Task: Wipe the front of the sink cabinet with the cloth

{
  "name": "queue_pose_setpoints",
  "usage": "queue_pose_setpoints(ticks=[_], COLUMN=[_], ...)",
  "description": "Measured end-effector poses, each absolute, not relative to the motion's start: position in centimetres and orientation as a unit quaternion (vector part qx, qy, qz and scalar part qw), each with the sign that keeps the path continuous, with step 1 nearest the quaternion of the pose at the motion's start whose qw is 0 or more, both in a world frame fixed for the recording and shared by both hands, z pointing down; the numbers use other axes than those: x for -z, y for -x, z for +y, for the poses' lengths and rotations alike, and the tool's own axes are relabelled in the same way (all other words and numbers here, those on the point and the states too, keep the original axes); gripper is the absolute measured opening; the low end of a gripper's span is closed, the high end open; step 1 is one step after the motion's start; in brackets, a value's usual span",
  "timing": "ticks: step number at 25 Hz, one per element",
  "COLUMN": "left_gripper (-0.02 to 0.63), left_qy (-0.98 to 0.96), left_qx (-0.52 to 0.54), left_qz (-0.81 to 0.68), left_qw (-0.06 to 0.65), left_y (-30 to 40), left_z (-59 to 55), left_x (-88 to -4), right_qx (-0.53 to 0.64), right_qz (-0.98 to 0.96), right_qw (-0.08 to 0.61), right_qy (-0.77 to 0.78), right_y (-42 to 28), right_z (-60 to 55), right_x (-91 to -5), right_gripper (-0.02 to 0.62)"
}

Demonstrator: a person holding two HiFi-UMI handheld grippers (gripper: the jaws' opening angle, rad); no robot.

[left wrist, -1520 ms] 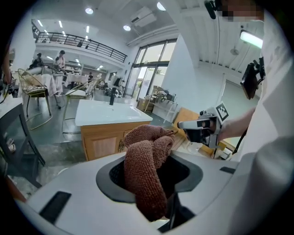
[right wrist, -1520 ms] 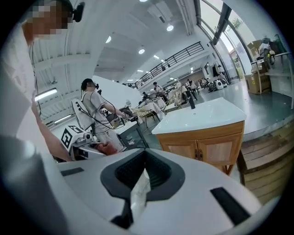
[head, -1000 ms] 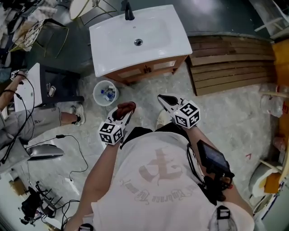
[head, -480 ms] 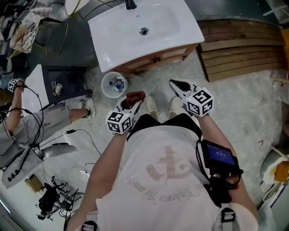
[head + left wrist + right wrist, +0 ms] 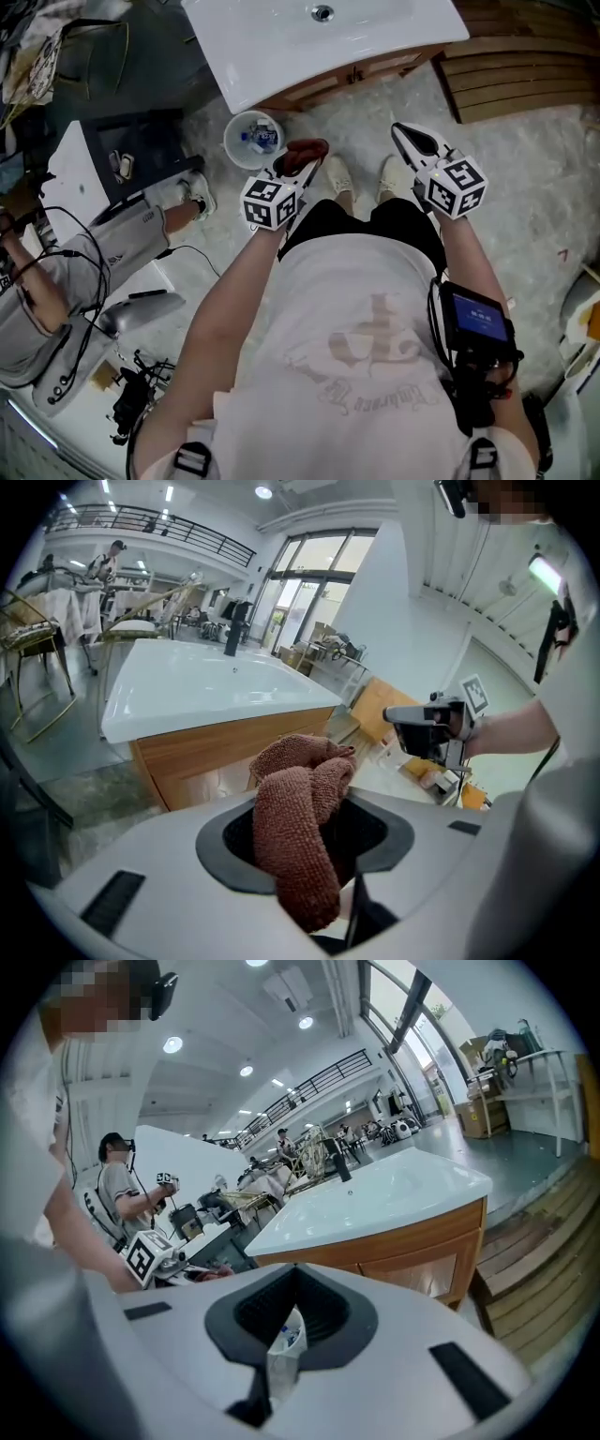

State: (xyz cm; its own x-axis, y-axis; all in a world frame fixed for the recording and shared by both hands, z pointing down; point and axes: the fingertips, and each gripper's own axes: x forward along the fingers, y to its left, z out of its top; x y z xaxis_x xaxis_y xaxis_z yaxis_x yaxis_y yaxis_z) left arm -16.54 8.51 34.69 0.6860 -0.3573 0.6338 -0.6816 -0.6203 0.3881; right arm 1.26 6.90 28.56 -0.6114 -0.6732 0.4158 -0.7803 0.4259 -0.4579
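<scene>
Left gripper view: rust-brown terry cloth (image 5: 296, 841) bunched in clamped left gripper (image 5: 300, 165) jaws, folds spilling over. Right gripper (image 5: 407, 137) jaws together, empty. Sink cabinet (image 5: 220, 754) front far, apart from cloth; bare floor (image 5: 525, 187) between, white bucket (image 5: 253, 139) near left.

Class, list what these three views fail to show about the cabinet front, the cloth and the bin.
Cabinet front: head view, mostly under the overhanging sink top; left gripper view, lower middle behind the cloth.
Cloth: full size unknown, bunched up in both views.
Bin contents: too small in head view; right gripper view shows only a sliver.
</scene>
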Motion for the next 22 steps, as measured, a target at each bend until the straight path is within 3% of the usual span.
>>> queue_pose_setpoints(ticks=[8, 22], left_gripper=[0.178, 0.178], left_qy=[-0.846, -0.798], left_qx=[-0.246, -0.218], left_qz=[-0.324, -0.471], left_qw=[0.345, 0.306], left_y=[19.1, 27.9], left_z=[4.4, -4.2], left_x=[-39.6, -42.7], right_qx=[-0.332, -0.367], right_qz=[-0.822, -0.82], right_qw=[0.074, 0.062], right_qy=[-0.457, -0.435], right_y=[-0.2, 4.9], right_z=[6.6, 6.6], right_x=[-31.6, -37.6], right_gripper=[0.012, 0.012])
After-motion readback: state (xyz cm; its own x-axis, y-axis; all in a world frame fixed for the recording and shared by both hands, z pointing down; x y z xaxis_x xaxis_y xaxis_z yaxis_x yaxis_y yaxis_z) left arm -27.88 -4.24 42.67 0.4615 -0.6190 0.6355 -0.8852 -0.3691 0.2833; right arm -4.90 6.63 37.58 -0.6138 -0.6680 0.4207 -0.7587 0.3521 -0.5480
